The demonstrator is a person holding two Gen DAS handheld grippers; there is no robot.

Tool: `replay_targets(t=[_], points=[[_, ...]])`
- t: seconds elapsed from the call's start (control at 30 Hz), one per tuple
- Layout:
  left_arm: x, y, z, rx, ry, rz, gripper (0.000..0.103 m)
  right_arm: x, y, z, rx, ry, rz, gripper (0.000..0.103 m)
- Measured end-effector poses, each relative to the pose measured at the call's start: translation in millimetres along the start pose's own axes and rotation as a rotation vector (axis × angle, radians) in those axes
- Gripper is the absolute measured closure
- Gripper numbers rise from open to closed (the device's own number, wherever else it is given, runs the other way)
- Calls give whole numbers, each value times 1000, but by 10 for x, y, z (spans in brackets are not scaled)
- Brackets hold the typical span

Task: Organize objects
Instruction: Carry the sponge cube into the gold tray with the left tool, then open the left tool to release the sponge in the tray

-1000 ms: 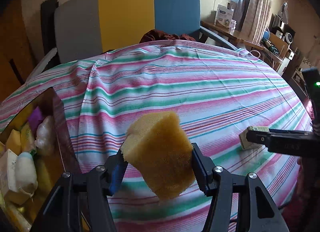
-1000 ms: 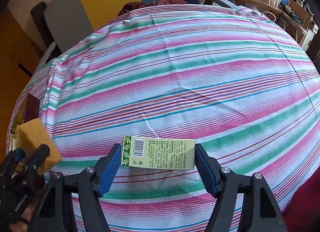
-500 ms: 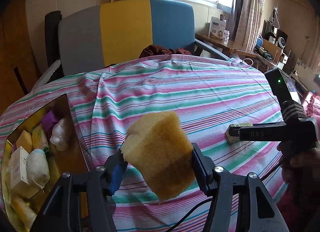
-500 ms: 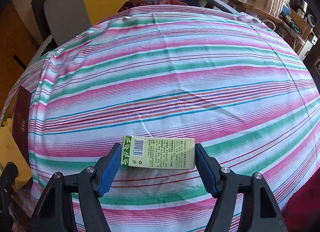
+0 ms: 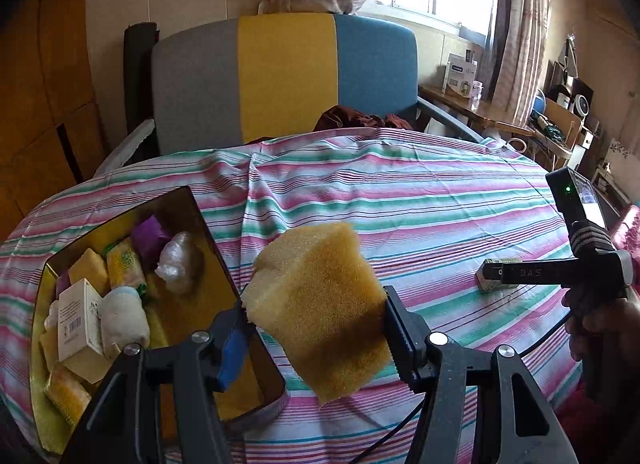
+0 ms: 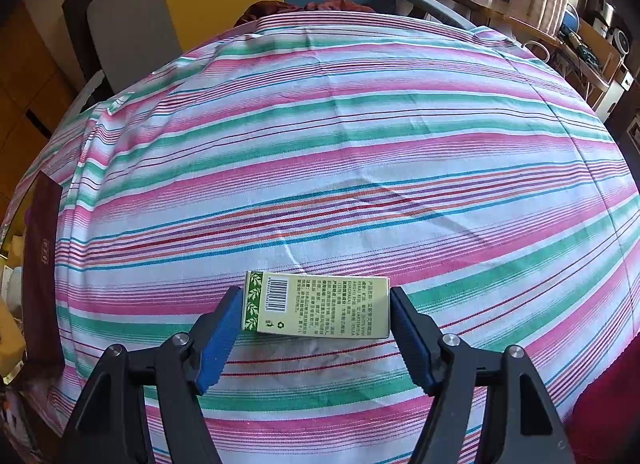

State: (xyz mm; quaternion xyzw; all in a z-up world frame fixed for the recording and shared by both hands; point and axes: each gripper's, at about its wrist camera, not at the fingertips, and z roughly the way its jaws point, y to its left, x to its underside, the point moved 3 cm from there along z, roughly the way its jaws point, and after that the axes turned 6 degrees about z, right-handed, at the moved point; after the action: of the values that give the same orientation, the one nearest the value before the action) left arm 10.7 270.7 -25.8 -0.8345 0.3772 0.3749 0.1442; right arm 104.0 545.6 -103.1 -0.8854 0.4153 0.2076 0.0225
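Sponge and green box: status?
Left gripper shut on sponge, held above the cloth beside the tray. Right gripper shut on green box, on the cloth. Nothing in the way.

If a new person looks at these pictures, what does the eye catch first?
First, the big yellow sponge clamped in the left gripper, raised beside the tray of small items. Next, the green box between the right gripper's fingers, on the striped tablecloth.

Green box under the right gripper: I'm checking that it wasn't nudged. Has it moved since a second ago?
No. The green box lies across the same stripes of the tablecloth, between the fingers of the right gripper, as before.
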Motion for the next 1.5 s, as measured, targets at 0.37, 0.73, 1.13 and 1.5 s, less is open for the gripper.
replay_targets(t=[0.37, 0.73, 1.13, 1.5], points=[[119, 311, -129, -44, -3, -62, 42, 34, 29, 46, 14, 15, -29, 30], [246, 810, -319, -83, -9, -162, 42, 53, 36, 35, 28, 8, -34, 31], [774, 1715, -495, -148, 65, -344, 42, 75, 130, 38, 30, 11, -67, 31], [719, 1404, -30, -87, 169, -286, 27, 87, 126, 36, 30, 14, -64, 31]])
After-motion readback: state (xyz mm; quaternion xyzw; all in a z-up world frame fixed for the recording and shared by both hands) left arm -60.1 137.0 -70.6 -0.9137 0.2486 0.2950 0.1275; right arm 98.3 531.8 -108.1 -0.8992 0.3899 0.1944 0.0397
